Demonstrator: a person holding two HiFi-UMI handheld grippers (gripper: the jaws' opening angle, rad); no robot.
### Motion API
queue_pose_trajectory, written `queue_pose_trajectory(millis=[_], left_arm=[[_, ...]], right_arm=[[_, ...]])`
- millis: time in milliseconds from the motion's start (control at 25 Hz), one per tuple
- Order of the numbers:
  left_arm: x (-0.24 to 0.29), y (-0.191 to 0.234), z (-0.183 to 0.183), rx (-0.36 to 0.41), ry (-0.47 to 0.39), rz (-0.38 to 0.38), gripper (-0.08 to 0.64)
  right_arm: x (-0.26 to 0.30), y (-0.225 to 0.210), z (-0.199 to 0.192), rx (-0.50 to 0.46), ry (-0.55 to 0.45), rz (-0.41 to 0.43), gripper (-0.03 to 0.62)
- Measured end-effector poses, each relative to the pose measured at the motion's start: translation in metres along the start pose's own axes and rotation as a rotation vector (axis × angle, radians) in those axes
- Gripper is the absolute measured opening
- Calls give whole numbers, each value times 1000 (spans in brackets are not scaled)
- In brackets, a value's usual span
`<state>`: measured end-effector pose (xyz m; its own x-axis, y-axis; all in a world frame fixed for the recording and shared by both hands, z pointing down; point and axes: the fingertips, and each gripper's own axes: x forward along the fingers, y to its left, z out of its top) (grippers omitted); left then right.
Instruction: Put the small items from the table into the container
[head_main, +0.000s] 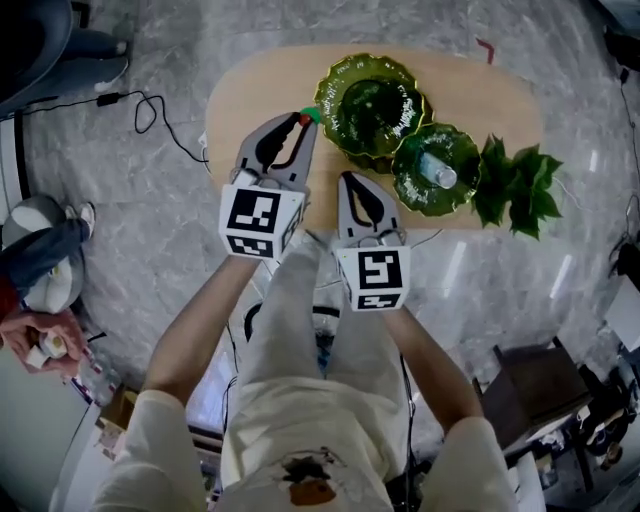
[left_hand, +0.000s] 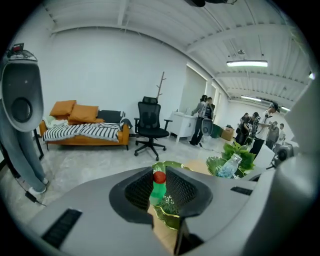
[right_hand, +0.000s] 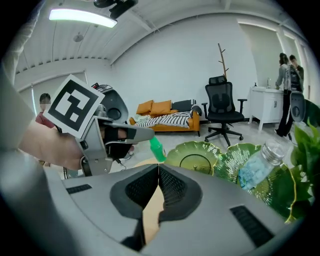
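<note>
A small green bottle with a red cap (left_hand: 158, 186) sits between the jaws of my left gripper (left_hand: 159, 172), which is shut on it. In the head view the left gripper (head_main: 308, 118) holds it at the near left rim of the large green glass dish (head_main: 372, 105) on the wooden table (head_main: 260, 90). The right gripper view shows the green bottle (right_hand: 157, 148) sticking out of the left gripper's tip. My right gripper (head_main: 345, 180) is shut and empty over the table's front edge. A second green dish (head_main: 408, 185) holds a clear plastic bottle (head_main: 438, 172).
A leafy green plant (head_main: 517, 185) lies at the table's right end. Black cables (head_main: 150, 110) run over the marble floor to the left. A black office chair (left_hand: 150, 125) and an orange sofa (left_hand: 80, 132) stand beyond; several people (left_hand: 260, 127) stand far right.
</note>
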<state>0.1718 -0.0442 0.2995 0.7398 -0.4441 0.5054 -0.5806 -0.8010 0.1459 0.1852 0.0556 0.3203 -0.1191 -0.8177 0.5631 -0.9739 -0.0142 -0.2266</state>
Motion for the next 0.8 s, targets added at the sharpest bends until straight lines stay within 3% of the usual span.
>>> queue_pose_trajectory(millis=[200,480,800], left_arm=[[18,-20,10,26,10,-37,83],[50,-49,-4,47,52,-86,83],[69,-62,-17,69,75,-96,84]], right_arm=[[-12,-5,-1,1,-2,5,8],[-25,-18,-11,15,13,25,8],[-30,-45,-16,57,1,-17,8]])
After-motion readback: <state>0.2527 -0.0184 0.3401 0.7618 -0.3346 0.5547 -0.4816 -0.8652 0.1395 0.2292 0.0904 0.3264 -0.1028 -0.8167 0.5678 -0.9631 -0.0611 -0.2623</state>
